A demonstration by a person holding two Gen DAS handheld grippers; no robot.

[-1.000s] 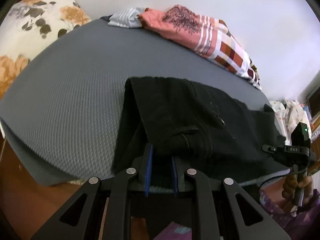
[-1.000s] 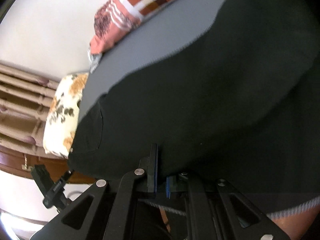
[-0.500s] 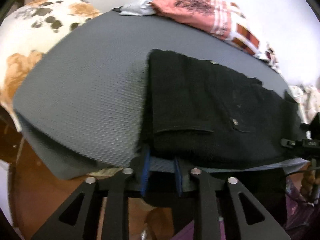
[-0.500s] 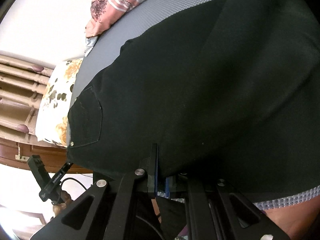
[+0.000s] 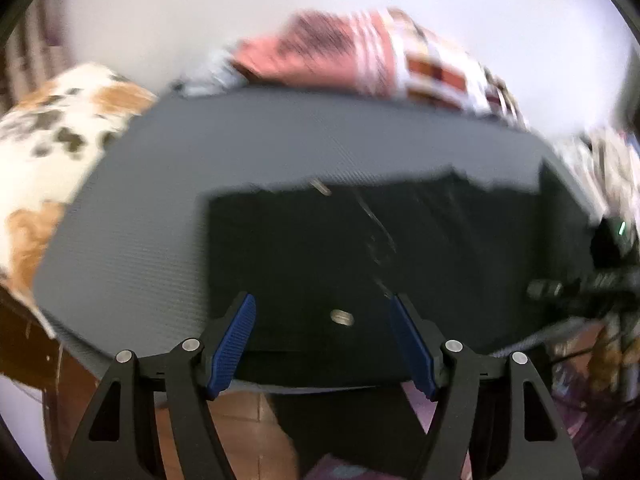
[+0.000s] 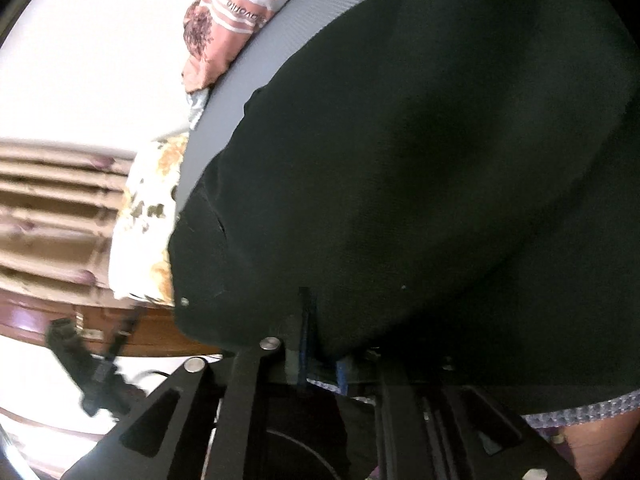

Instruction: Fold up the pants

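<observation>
The black pants [image 5: 360, 248] lie folded flat on the grey mat [image 5: 160, 200], with a rivet showing near their near edge. My left gripper [image 5: 322, 344] hovers over that edge. Its jaws are opening wide and the blue pads [image 5: 232, 348] touch no cloth. In the right wrist view the black pants [image 6: 400, 160] fill most of the picture over the grey mat [image 6: 320, 12]. My right gripper [image 6: 322, 360] sits at their near edge. Its jaws are starting to open, but a fold of the fabric still sits between the narrow pads.
A floral pillow [image 5: 52, 140] lies at the mat's left end. A pink plaid cloth [image 5: 380, 56] sits along the far edge by the white wall. More clothes [image 5: 608, 160] pile up at the right. The wooden bed frame [image 5: 24, 344] drops off at the near side.
My left gripper let go of the pants' edge, opened wide and shifted sideways. The pants now lie flat. My right gripper sank a little and its pads parted slightly.
</observation>
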